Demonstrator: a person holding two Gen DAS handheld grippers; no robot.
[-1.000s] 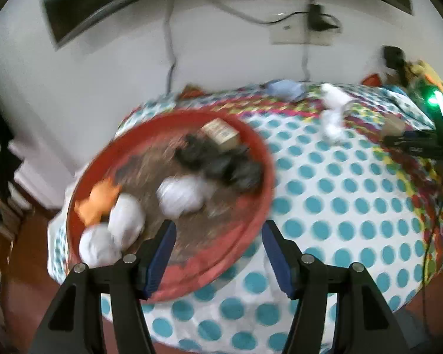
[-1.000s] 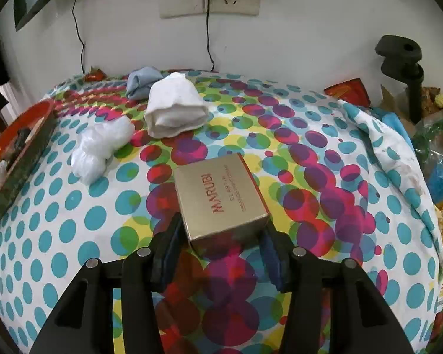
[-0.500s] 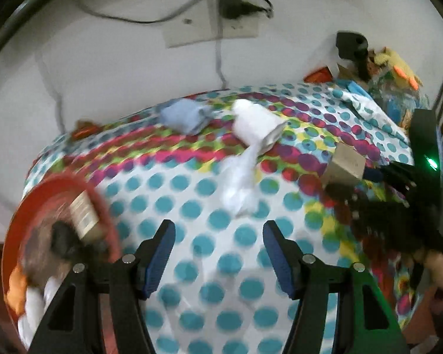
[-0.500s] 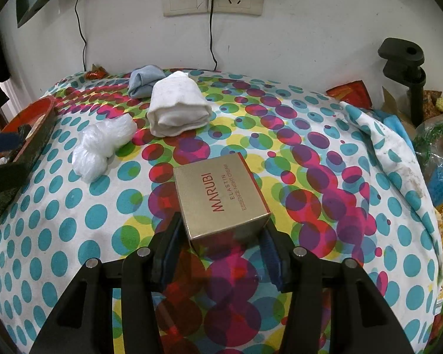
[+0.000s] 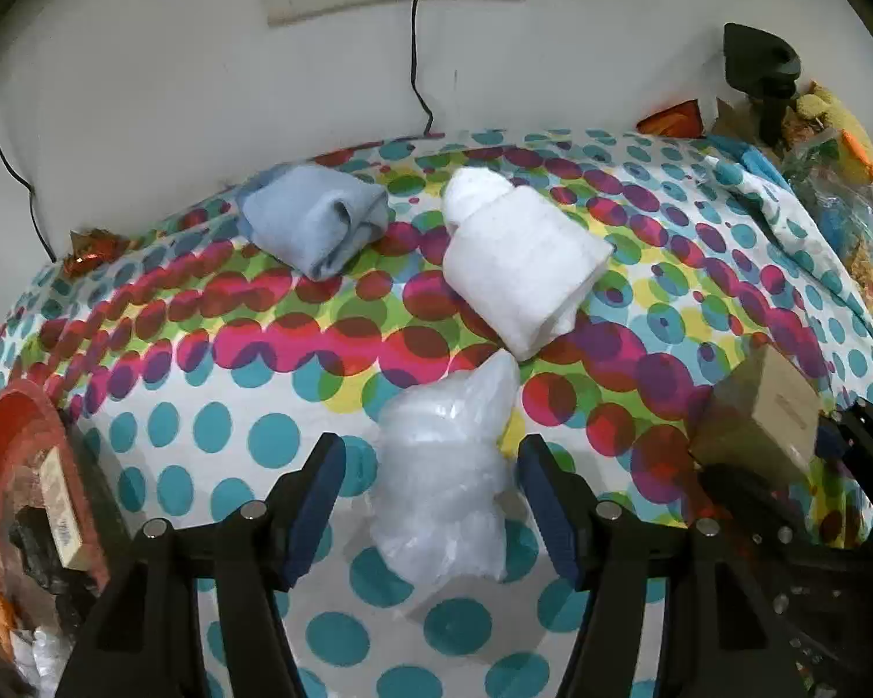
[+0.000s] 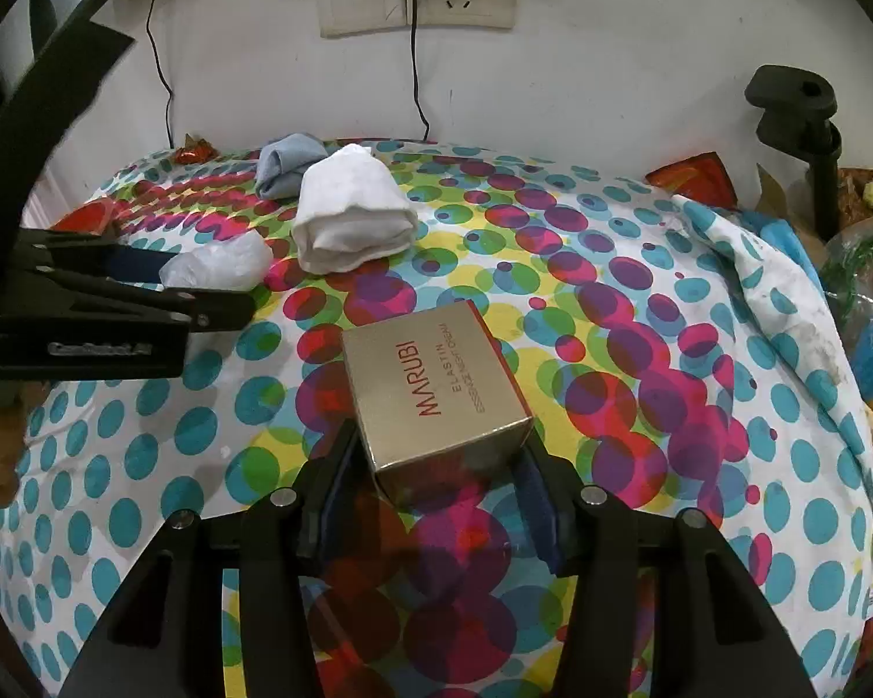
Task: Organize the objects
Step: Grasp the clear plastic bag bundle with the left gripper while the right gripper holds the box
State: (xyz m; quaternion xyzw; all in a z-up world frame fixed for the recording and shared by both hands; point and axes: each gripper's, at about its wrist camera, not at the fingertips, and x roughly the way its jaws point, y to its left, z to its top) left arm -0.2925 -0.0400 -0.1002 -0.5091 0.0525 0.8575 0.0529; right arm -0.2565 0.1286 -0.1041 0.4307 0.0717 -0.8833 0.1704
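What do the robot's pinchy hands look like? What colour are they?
Both are black plastic claws. The left gripper and the right gripper each have two fingers lined with dark blue pads, with round silver bolts on the black arms behind. Seen from the side, the left one carries small pale lettering, too blurred to read.

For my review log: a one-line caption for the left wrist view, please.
Open left gripper straddles a crumpled clear plastic bag on the polka-dot cloth, rolled white towel beyond.

Dim, soft indoor light; both fisheye views sharp centrally, edges bent and vignetted.
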